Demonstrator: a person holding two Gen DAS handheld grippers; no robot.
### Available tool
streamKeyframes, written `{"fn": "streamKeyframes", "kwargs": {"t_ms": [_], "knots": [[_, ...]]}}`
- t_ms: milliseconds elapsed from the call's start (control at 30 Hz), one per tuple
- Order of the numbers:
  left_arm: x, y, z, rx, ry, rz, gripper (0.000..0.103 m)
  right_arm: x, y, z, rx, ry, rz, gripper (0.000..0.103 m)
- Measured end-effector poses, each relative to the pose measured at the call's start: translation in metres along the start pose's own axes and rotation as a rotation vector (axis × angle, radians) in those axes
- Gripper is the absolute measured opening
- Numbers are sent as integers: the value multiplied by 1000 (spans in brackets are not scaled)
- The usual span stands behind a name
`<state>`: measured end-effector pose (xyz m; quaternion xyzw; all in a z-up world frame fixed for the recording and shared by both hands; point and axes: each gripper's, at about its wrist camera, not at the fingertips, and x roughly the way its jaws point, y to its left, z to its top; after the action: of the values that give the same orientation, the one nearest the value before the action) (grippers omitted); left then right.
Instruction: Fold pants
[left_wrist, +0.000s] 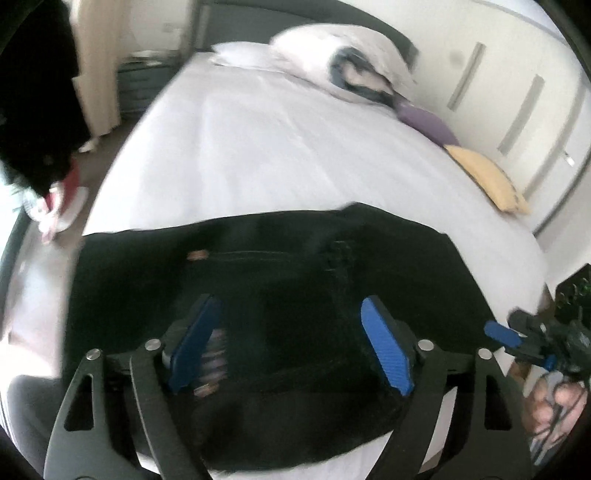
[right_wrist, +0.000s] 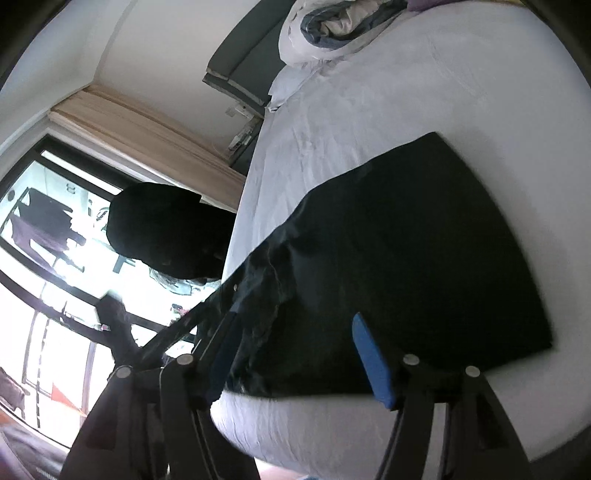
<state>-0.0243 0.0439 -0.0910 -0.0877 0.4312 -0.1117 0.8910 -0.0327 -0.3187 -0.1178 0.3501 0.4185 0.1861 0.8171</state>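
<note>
While both the left claw (left_wrist: 288, 343) and right claw (right_wrist: 295, 354) gape wide over the pants (left_wrist: 258, 266), a shallow pinch may drag layers apart.

Home bedroom, my grippers over a white-sheeted bed (left_wrist: 258, 147), pillows (left_wrist: 240, 55) at the dark headboard (right_wrist: 240, 62), beige curtain (right_wrist: 147, 125), wardrobe doors (left_wrist: 517, 92)

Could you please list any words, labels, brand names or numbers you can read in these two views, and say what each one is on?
No text can be read in either view.
The pants show a small tan patch near the waistband, too blurred to read.
The small wall fitting beside the headboard shows no legible print.
</note>
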Motion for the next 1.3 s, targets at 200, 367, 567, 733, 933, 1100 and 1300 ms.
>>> {"fn": "streamKeyframes", "kwargs": {"t_ms": [200,367,567,733,933,1100,1300], "knots": [[-30,61,-29,-157,35,171,91,45,13,4,8,47,38,66],[-43,103,-44,-282,45,237,91,74,25,5,3,79,55,66],[-38,120,-56,-369,71,221,91,73,22,4,11,68,60,66],[-24,123,-64,-415,102,161,91,70,12,4,55,42,64,66],[-8,142,-76,-595,95,39,91,73,5,-1,61,44,74,66],[-10,163,-83,-761,35,-123,90,74,1,-2,70,42,92,66],[-7,174,-92,-881,15,-273,82,74,0,-4,68,41,103,66]]}}
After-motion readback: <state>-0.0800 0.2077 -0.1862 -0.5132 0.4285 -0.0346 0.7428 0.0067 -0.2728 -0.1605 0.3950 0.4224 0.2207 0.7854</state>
